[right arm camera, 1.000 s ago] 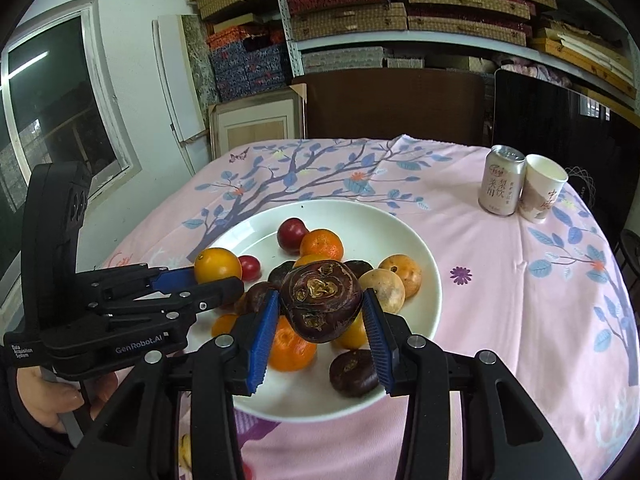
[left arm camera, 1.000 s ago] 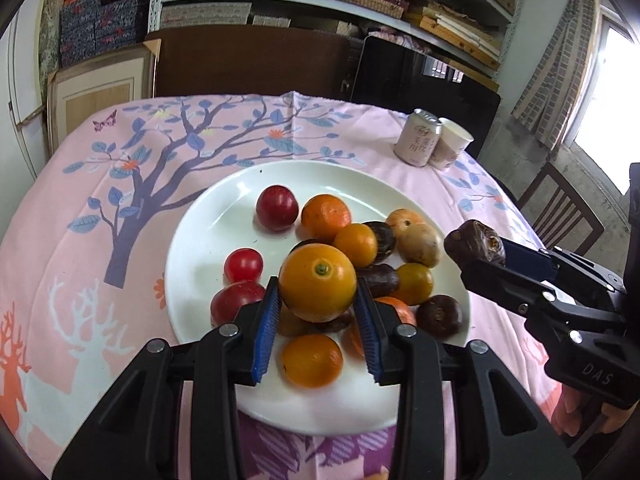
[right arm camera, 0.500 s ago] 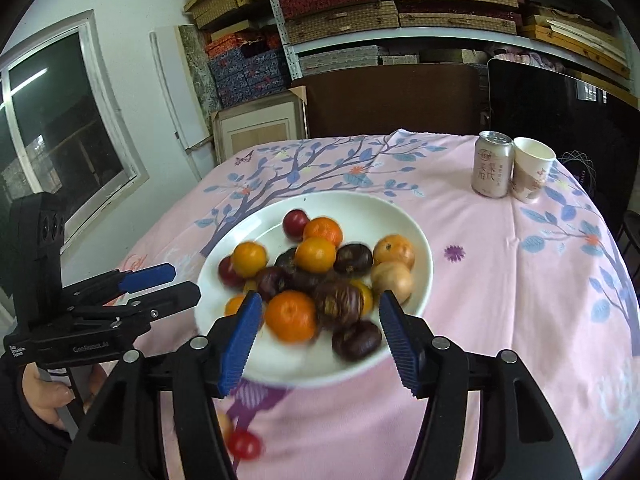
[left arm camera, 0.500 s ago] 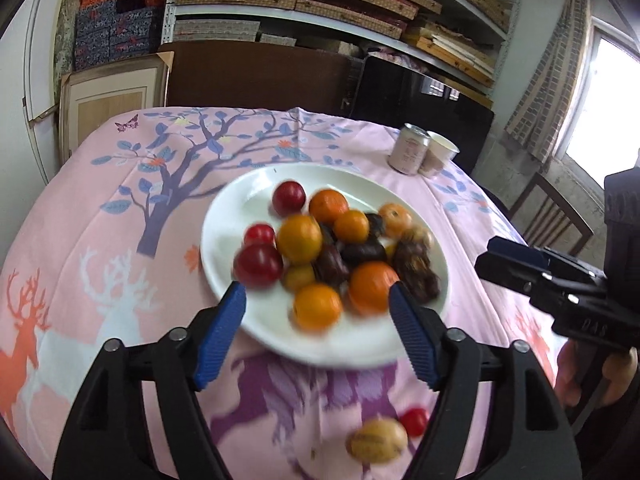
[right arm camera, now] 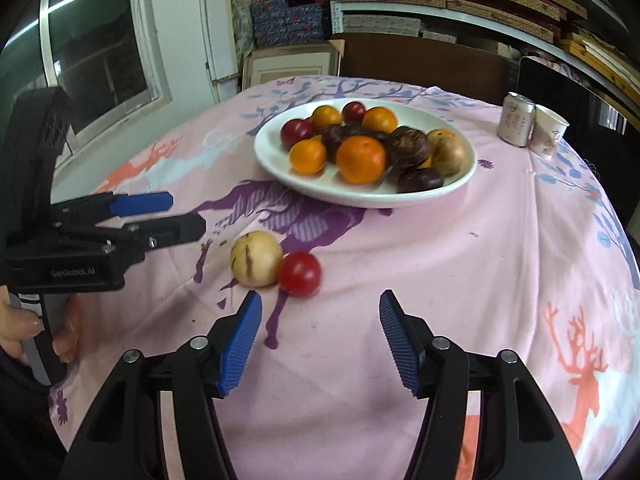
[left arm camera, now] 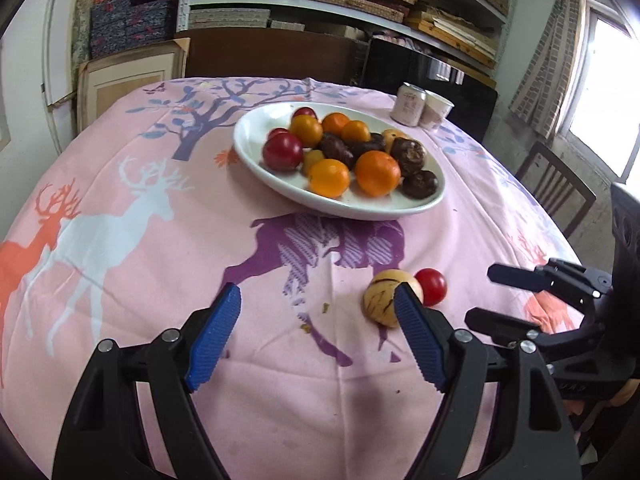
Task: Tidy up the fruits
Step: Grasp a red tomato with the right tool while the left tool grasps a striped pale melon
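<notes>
Striped pale melon [right arm camera: 256,264] touching red tomato [right arm camera: 300,273] on desk, just ahead-left of right gripper [right arm camera: 320,340], empty fingers closing; left gripper [left arm camera: 316,340] empty, fingers opening

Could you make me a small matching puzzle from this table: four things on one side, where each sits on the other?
Things:
1. pale yellow striped melon
2. small red tomato
3. pink drink can
4. large orange tangerine

Places:
A. in the white plate
B. beside the paper cup
C. on the cloth, touching the tomato's left
D. on the cloth, touching the melon's right

Pairs: 1-C, 2-D, 3-B, 4-A
</notes>
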`<state>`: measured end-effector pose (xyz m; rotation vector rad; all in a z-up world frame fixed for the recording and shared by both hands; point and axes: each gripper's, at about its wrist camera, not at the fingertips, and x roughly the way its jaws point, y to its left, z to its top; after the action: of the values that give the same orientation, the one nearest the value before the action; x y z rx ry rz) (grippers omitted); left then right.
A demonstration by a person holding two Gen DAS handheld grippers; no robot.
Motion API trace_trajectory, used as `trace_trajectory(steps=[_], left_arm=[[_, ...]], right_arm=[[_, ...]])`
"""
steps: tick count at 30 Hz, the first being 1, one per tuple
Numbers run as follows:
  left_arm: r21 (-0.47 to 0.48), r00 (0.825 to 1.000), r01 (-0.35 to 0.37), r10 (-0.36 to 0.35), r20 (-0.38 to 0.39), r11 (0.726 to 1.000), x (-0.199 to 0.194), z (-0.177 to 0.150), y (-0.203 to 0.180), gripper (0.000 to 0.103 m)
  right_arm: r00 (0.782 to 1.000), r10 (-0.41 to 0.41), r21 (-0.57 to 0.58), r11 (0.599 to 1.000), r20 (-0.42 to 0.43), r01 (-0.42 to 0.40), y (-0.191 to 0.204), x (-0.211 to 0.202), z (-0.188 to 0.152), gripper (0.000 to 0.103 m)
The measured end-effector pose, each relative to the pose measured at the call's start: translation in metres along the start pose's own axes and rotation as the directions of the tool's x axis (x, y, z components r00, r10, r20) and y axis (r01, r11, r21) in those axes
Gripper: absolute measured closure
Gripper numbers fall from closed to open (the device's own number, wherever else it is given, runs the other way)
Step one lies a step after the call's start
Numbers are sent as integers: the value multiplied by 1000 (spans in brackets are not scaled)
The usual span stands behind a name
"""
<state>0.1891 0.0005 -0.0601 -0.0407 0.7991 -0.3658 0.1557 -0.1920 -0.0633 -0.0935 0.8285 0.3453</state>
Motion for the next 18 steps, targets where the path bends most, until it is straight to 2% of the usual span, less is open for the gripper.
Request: trace_trajectory(steps=[1,3,13,14,15,16,18], left_arm=[[-17,1000,5,-5,14,1000,-3,0,4,26],[-48,999,3,-1,39,999,-6,0,11,19],[-92,999,17,-13,46,996,-5,2,20,19],[-95,999,18,-14,46,995,-5,2,20,19],[-98,999,19,-15,45,995,-5,2,20,19],[-100,999,20,-15,44,995,-5,2,20,19],[-102,999,21,-17,44,995,-5,2,21,19]], right_arm=[[1000,-3,-4,1000,-15,3,1,5,0,50],[999,5,-6,1000,-32,-5,5,12,2,54],[999,4,-23,1000,-51,-5,18,35,18,55],[998,9,-21,1000,-54,-10,18,38,19,57],[998,15,-15,1000,-62,-16,17,41,20,71],[996,18,-5,1000,-82,-19,16,45,20,75],[997,26,14,1000,-72,-26,13,42,19,75]])
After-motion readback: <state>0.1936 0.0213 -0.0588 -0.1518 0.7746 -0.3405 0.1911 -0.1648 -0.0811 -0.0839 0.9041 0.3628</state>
